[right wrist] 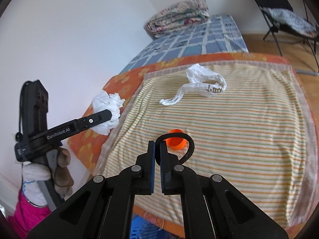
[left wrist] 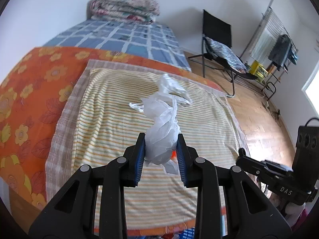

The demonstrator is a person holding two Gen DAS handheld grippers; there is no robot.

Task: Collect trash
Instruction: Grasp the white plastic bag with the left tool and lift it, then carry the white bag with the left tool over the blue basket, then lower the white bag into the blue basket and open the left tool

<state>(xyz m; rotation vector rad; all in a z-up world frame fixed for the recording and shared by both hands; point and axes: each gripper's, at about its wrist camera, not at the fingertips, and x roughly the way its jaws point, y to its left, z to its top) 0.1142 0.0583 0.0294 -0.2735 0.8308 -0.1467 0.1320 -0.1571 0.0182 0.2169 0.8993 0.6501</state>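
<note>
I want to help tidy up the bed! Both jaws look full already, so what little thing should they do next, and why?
Probably carry both loads off the bed to wherever the trash goes. The left gripper is clamped on a crumpled white wad, and the right gripper is shut on a black loop. Neither can take the white plastic bag or orange cap on the striped towel.

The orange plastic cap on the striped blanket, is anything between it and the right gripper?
Yes. The right gripper is already shut on a black curved strap, whose loop arcs in front of the orange plastic cap in the right wrist view. Otherwise the striped blanket around the cap looks bare.
</note>
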